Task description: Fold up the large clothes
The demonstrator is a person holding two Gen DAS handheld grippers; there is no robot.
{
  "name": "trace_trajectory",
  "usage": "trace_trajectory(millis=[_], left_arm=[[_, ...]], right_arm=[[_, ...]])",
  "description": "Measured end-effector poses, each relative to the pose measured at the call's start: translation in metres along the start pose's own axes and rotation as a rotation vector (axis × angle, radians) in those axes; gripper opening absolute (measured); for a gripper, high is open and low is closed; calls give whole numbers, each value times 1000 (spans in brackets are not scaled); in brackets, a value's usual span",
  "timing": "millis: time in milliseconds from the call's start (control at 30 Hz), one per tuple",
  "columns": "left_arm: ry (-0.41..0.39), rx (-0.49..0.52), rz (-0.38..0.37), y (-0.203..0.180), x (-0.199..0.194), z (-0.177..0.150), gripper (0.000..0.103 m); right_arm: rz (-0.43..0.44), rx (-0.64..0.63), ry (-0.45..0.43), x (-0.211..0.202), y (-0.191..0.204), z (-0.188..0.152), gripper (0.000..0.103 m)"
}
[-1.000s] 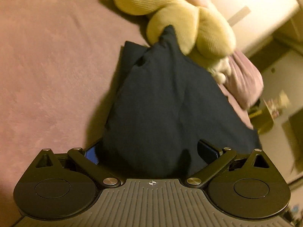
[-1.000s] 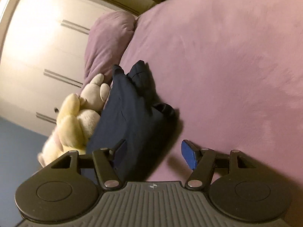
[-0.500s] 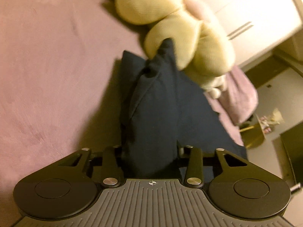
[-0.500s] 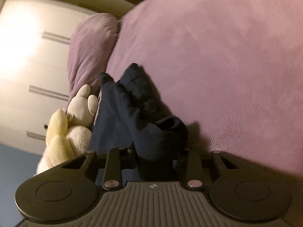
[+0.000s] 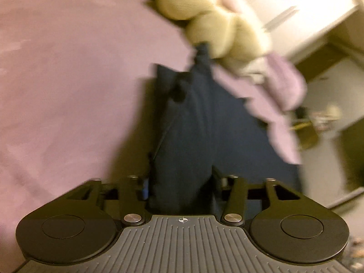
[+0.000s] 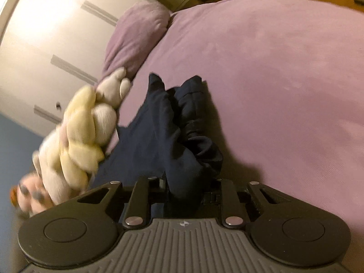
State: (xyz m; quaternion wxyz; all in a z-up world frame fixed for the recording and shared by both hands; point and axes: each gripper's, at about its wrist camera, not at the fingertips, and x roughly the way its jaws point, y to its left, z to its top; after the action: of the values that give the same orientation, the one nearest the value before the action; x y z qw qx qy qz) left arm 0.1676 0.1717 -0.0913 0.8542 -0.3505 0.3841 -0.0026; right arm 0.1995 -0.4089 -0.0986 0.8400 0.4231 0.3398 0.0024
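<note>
Left tongs (image 5: 179, 182) opening, right tongs (image 6: 185, 186) closing, both around dark garment (image 6: 163, 134) on bed (image 6: 284, 79). Upper left: plush toy (image 6: 79, 136) touching garment, pillow (image 6: 136, 36).

The left gripper (image 5: 179, 182) is showing a grey ribbed housing along the bottom edge, carrying a small white crosshair mark at its top centre. 2 black rounded plates are flanking it, each bearing a shallow circular recess. 2 black link arms are running forward from silver round-headed screws, with smaller silver pins sitting at the outer joints, and a sliver of blue pad is showing on 1 finger. The right gripper (image 6: 185, 187) is showing the same build: grey ribbed housing, crosshair mark, black plates, silver screws and pins.
</note>
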Motion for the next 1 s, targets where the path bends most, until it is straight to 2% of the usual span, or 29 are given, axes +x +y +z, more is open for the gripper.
trace_trajectory(millis=[33,67,133,167,200,267,300,367,500,567,600,633,667,767,900,1000], left_arm=[[-12,-25,42,6,-4,-2,60],[-25,-70,56,11,-9,-1,69],[-71,-87,100,7,-20,3,74],[-98,-43,135,-3,-23,6,81],[-122,13,165,-14,-25,8,88],[-141,130,217,-41,-18,13,95],[-143,177,233,-55,-14,12,95],[-154,255,244,-82,1,14,96],[-142,365,230,-123,34,5,97],[-126,408,235,-138,52,2,97],[-119,423,242,-144,61,1,97],[-112,434,251,-149,70,1,97],[-104,444,256,-152,79,1,98],[-100,473,290,-160,102,-1,99],[-153,552,343,-164,121,-6,102],[-175,585,348,-163,133,-4,103]], right_arm=[[-13,-40,10,-11,-3,-10,26],[-33,-65,23,-18,-4,-16,30],[-91,-99,16,-28,-5,-17,43],[-133,-135,-3,-35,-1,-15,49],[-182,-179,-35,-40,6,-12,50],[-269,-315,-132,-50,30,-8,60],[-281,-383,-170,-53,42,-8,66],[-253,-456,-176,-48,62,-10,70],[-135,-506,-130,-17,90,-21,70],[-90,-535,-142,1,103,-30,69],[-69,-554,-142,9,109,-35,65],[-57,-580,-145,20,116,-39,53],[-52,-613,-146,30,124,-44,46],[-57,-722,-163,63,149,-54,36],[-91,-817,-181,103,170,-57,33],[-140,-836,-162,130,172,-55,33]])
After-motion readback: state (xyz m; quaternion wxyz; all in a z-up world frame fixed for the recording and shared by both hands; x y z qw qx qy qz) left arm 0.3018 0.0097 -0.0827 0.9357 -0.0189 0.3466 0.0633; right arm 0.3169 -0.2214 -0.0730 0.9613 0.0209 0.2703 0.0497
